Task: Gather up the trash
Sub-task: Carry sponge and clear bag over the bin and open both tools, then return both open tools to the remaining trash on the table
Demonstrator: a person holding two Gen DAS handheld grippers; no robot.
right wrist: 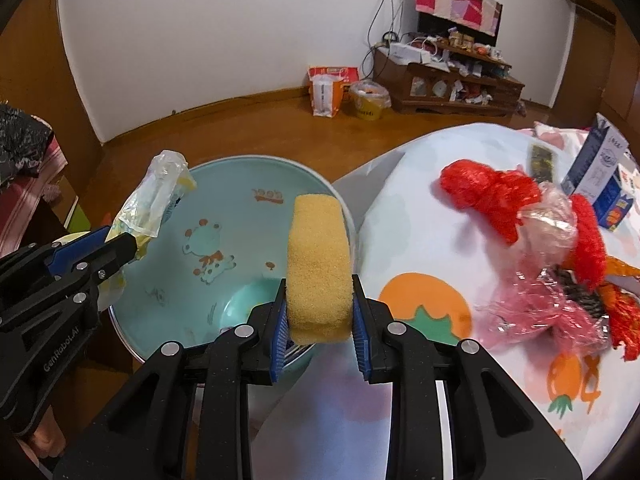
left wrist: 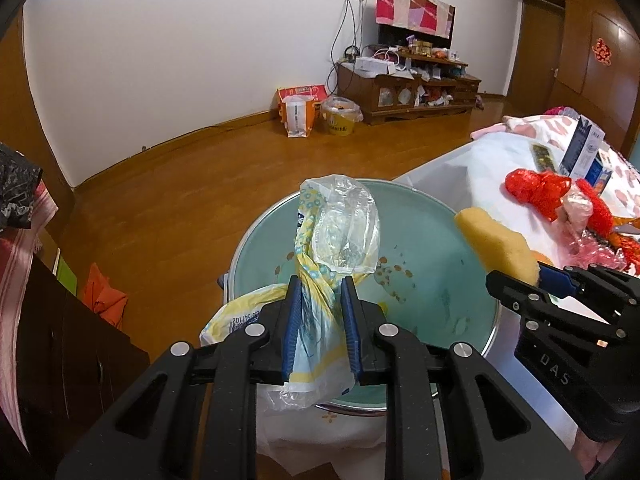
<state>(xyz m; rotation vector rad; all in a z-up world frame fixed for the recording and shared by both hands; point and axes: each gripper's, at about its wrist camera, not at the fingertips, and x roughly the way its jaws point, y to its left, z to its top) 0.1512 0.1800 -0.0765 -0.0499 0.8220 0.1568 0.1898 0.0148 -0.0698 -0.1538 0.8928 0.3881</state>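
Left wrist view: the left claw, bottom center, is clenched on a crumpled plastic wrapper above the teal basin.

Right wrist view: the right claw, lower center, grips a yellow sponge over the basin's right rim.

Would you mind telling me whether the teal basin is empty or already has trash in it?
Nearly empty: the basin shows its bare printed inside. The wrapper and sponge hang above it in the jaws.
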